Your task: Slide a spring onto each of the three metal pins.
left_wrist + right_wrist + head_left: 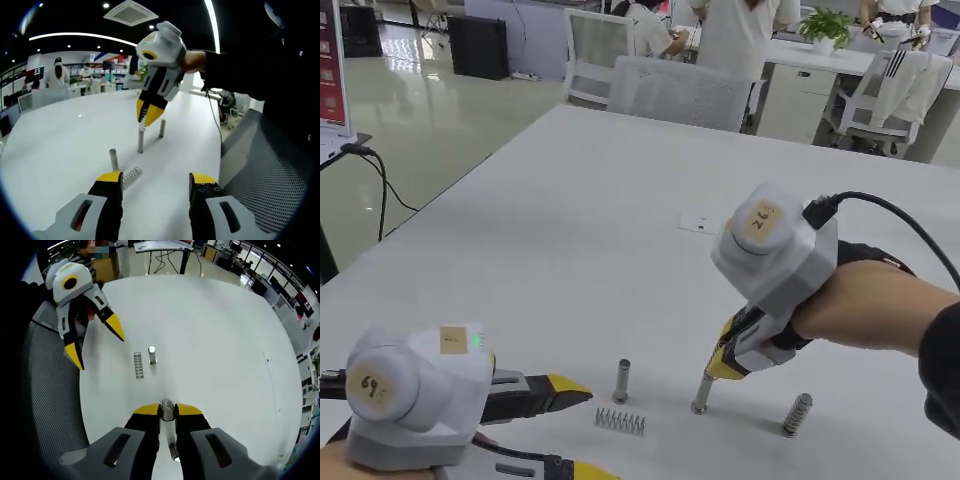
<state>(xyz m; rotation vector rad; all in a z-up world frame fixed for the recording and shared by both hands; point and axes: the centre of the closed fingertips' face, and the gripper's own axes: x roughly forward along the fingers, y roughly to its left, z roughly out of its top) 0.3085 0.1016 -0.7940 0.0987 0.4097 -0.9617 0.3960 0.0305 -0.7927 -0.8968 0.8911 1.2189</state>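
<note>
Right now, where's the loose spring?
Head view: the loose spring lies flat on the table, just on the person's side of the bare pin, beside the tips of the open left gripper.

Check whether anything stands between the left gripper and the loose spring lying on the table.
Nothing visible does. The loose spring lies just ahead of the open left gripper. The bare pin stands beside it, not between, and the right gripper is farther off.
</note>
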